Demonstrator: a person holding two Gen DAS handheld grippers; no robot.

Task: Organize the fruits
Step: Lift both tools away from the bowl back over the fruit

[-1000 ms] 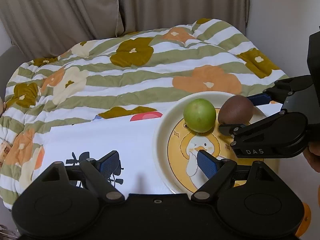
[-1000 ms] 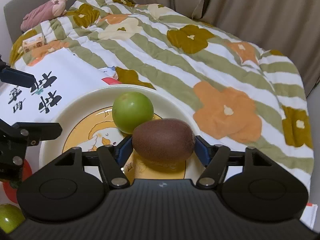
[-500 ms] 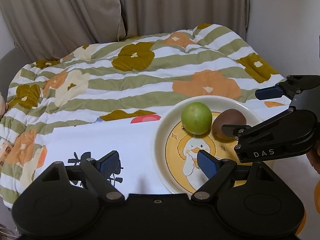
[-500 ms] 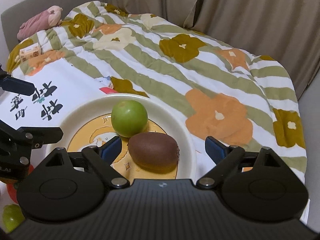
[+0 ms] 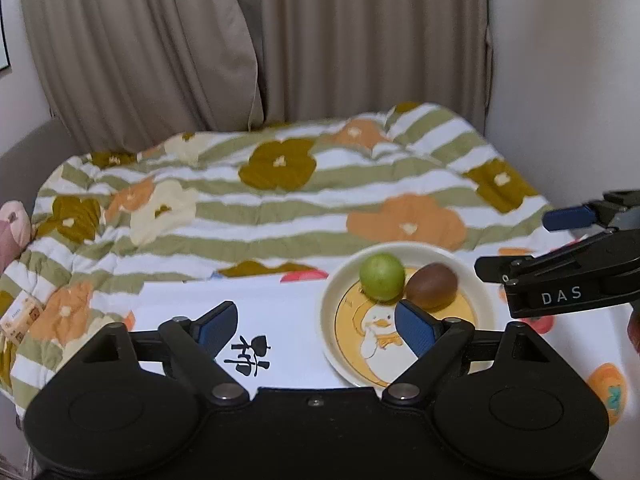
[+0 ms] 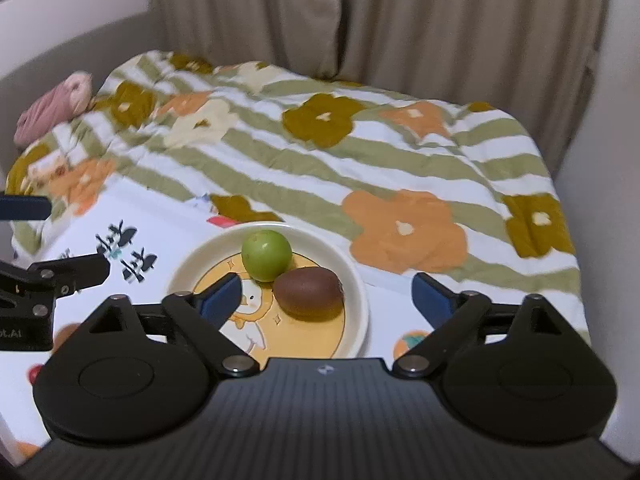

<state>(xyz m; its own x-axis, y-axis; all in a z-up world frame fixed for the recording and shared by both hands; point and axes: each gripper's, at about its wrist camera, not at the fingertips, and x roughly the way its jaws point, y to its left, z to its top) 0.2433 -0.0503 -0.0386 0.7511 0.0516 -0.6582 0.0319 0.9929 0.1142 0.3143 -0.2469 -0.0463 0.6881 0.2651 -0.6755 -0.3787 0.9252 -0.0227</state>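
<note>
**2 fruits on the duck plate, both grippers empty**

From where I stand, the green fruit (image 6: 266, 255) and the brown kiwi (image 6: 309, 292) sit touching on the cream plate (image 6: 357, 280), over its yellow duck print. Grouping them in 1 dish looks like the point of the tidying, and the raised rim should stop them rolling on soft bedding.

The right gripper (image 6: 327, 290) hangs above the near side of the plate, jaws spread wide with nothing between them; the kiwi lies free below. The left gripper (image 5: 316, 326) is likewise spread and empty, held off to the plate's left, apparently out of the way.

The plate rests on a white printed cloth (image 5: 288, 312) bearing black characters and small fruit pictures. Beyond it lies a quilt (image 5: 280, 208) with green stripes and big flowers. Beige curtains (image 5: 256, 40) close the back, pale walls stand at the sides, and a pink plush toy (image 6: 52, 110) lies at the quilt's far left edge.
</note>
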